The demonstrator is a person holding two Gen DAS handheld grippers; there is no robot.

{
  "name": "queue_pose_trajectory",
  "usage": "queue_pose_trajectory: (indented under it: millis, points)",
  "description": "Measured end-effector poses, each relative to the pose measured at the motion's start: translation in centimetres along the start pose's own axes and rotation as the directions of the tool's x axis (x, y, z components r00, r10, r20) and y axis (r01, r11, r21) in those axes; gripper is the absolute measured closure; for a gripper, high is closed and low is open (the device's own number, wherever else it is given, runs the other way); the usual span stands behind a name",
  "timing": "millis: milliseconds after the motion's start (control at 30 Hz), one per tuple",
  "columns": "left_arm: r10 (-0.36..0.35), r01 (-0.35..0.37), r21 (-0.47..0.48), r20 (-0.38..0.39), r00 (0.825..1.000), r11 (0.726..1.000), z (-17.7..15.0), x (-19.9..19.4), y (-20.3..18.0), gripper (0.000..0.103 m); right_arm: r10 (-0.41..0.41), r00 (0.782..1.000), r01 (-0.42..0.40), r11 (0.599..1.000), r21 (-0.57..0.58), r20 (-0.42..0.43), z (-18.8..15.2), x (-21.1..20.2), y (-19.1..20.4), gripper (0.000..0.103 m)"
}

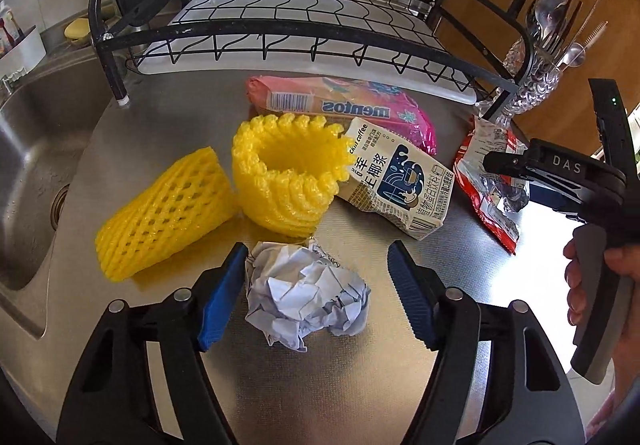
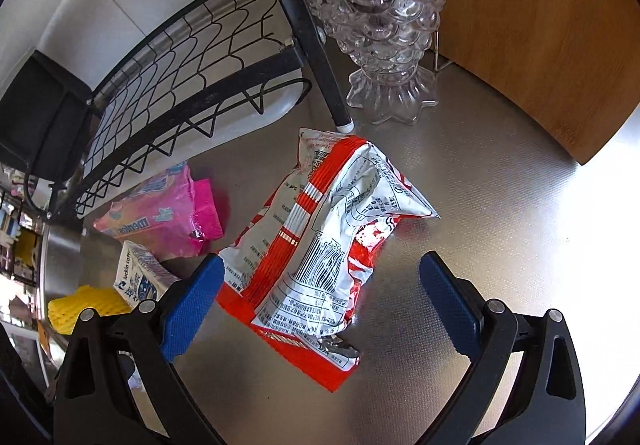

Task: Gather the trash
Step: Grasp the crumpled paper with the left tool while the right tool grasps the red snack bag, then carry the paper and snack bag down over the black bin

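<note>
My left gripper (image 1: 316, 265) is open, its blue pads on either side of a crumpled white paper ball (image 1: 308, 293) on the steel counter. Beyond it lie two yellow foam fruit nets (image 1: 288, 173) (image 1: 164, 213), a beige drink carton (image 1: 396, 185) and a pink Mentos bag (image 1: 340, 105). My right gripper (image 2: 320, 285) is open around the near end of a red and white snack wrapper (image 2: 320, 245). The wrapper also shows in the left wrist view (image 1: 488, 173), with the right gripper (image 1: 504, 165) over it.
A black wire dish rack (image 1: 280, 17) stands at the back, a sink (image 1: 28, 149) on the left. A glass fish-shaped holder (image 2: 380, 5) with cutlery stands by the rack leg. A wooden board (image 2: 540, 25) leans at the right.
</note>
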State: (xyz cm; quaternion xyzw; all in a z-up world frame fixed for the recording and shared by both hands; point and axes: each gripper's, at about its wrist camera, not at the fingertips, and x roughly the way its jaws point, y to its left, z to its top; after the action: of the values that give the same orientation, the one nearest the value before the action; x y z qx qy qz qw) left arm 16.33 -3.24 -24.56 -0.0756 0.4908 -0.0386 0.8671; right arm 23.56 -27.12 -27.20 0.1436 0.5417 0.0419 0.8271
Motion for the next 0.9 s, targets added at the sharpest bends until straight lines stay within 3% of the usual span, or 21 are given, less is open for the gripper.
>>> queue_pose_trajectory:
  millis: [67, 133, 300, 367, 433, 700, 900]
  points:
    - [-0.002, 0.002, -0.007, 0.001, 1.0, 1.0, 0.0, 0.1, 0.1, 0.045, -0.021, 1.0, 0.022, 0.998, -0.053, 0.015, 0.1, 0.1, 0.5, 0.016]
    - [0.0, 0.0, -0.013, -0.004, 1.0, 1.0, -0.1, 0.4, 0.2, 0.057, -0.028, 0.999, 0.03, 0.995, -0.091, 0.022, 0.3, 0.2, 0.8, 0.033]
    - [0.017, -0.017, -0.007, 0.008, 1.0, 1.0, -0.6, 0.1, 0.0, 0.06, -0.055, 0.998, 0.059, 0.984, -0.166, 0.026, 0.5, 0.2, 0.8, 0.064]
    - [0.022, -0.022, 0.002, 0.015, 1.0, 1.0, -1.1, -0.1, -0.3, 0.062, -0.046, 0.999, 0.049, 0.982, -0.183, 0.025, 0.2, 0.1, 0.7, 0.067]
    - [0.019, -0.019, 0.006, 0.023, 1.0, 1.0, -1.6, -0.5, -0.5, 0.063, -0.035, 0.999, 0.04, 0.98, -0.193, 0.025, -0.3, -0.3, 0.4, 0.077]
    - [-0.01, 0.009, 0.05, 0.023, 1.0, 0.999, -5.1, -2.6, -1.3, 0.069, -0.006, 1.0, 0.009, 0.98, -0.197, 0.017, -4.0, -2.9, 0.0, 0.088]
    - [-0.053, 0.05, 0.078, 0.03, 0.998, 0.996, -9.7, -5.5, -0.2, 0.07, -0.009, 1.0, 0.014, 0.986, -0.167, 0.03, -9.7, -5.7, 0.7, 0.089]
